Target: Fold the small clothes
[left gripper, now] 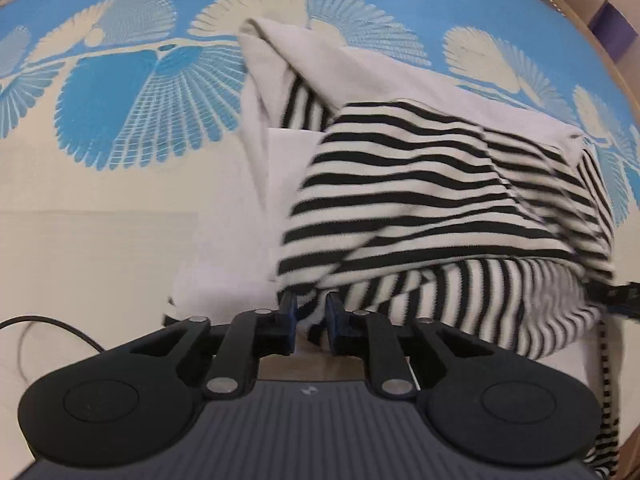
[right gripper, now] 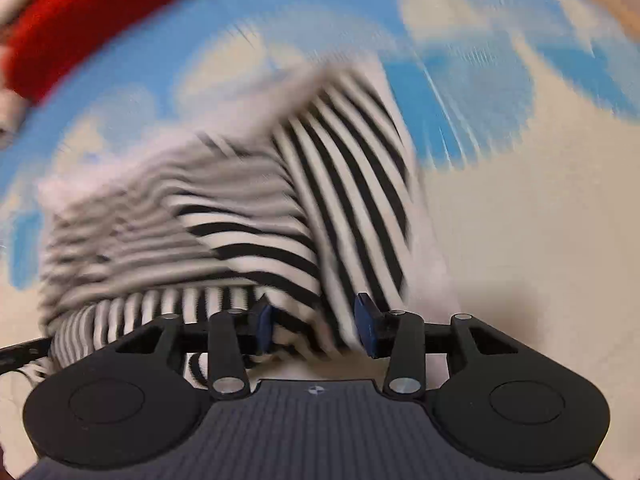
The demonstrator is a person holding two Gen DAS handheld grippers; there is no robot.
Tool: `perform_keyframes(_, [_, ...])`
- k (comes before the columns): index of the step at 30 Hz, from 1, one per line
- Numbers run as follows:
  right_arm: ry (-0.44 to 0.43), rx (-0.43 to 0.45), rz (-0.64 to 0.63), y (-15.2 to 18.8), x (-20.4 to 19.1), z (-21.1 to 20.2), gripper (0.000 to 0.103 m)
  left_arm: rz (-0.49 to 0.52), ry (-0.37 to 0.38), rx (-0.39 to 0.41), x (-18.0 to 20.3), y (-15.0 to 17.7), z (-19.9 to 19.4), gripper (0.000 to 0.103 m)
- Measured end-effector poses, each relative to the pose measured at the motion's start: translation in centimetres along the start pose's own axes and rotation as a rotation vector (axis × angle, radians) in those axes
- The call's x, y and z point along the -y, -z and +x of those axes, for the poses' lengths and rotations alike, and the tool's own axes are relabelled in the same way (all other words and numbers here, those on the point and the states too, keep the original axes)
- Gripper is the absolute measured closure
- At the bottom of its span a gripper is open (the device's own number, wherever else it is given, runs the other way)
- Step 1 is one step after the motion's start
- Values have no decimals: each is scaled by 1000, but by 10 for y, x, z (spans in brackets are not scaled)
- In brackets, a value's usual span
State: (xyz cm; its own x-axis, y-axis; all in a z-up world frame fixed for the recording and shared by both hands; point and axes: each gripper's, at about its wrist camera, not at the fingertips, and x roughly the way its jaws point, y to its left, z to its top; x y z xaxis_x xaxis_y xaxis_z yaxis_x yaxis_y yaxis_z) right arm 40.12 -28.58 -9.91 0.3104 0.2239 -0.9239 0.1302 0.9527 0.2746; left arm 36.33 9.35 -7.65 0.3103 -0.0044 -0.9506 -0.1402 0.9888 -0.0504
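Striped black-and-white knit, a small garment (left gripper: 420, 184), lay bunched on a bedspread (left gripper: 120, 184) w/ a blue and cream fan pattern. Part of it showed a plain white side, turned up toward 12 o'clock in the left wrist view, w/ the striped part heaped from centre out to 3 o'clock. Its near hem hung down at 6 o'clock, right at the left gripper (left gripper: 311, 318).

Left gripper's jaws stood close together, blue pads nipping a fold of the striped hem between them; it looked clamped on the cloth. A thin black cable (left gripper: 52, 326) curled on the cream part of the spread at 9 o'clock. At 3 o'clock, at the far edge of the garment, a bit of dark hardware poked in; couldn't tell what it was.

Right wrist view was badly blurred. Right gripper (right gripper: 316, 326) had its jaws apart, w/ a gap approx. as wide as the fold of striped cloth (right gripper: 280, 220) sitting between them. The pads didn't seem to squeeze it, so it read as released, though the blur left some doubt. The garment rose from there toward 12 o'clock. A red cloth item (right gripper: 92, 20) lay on the spread at 10 o'clock, well apart from the garment.
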Motion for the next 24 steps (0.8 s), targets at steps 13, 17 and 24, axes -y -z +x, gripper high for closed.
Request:
perform_keyframes(13, [-214, 512, 143, 51, 15, -191, 57, 60, -123, 426, 16, 99, -194, 57])
perform_keyframes(17, [-217, 713, 2, 124, 38, -248, 50, 91, -132, 627, 18, 171, -244, 50])
perform_keyframes(24, [-73, 724, -147, 223, 71, -251, 41, 119, -71, 694, 24, 273, -258, 47])
